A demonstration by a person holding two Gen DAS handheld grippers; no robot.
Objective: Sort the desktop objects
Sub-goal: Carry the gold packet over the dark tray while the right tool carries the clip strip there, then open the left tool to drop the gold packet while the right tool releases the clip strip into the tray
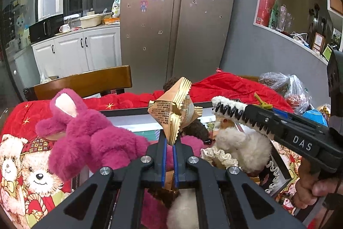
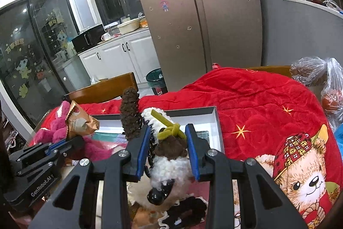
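Observation:
My left gripper (image 1: 169, 143) is shut on a tan and gold snack packet (image 1: 174, 108), held up above the toys; the packet also shows in the right wrist view (image 2: 80, 122). My right gripper (image 2: 167, 134) is shut on a fluffy white and brown hair claw clip (image 2: 166, 147) with black teeth and a green bow; the clip also shows in the left wrist view (image 1: 229, 107). A pink plush bear (image 1: 85, 136) lies to the left. A white fluffy toy (image 1: 242, 143) lies below the right gripper. An open grey box (image 2: 215, 119) sits behind both grippers.
A red blanket (image 2: 257, 104) with teddy prints covers the table. A wooden chair back (image 1: 85, 81) stands behind at the left. Plastic bags of food (image 2: 321, 78) sit at the far right. A steel fridge (image 1: 178, 14) and white cabinets stand beyond.

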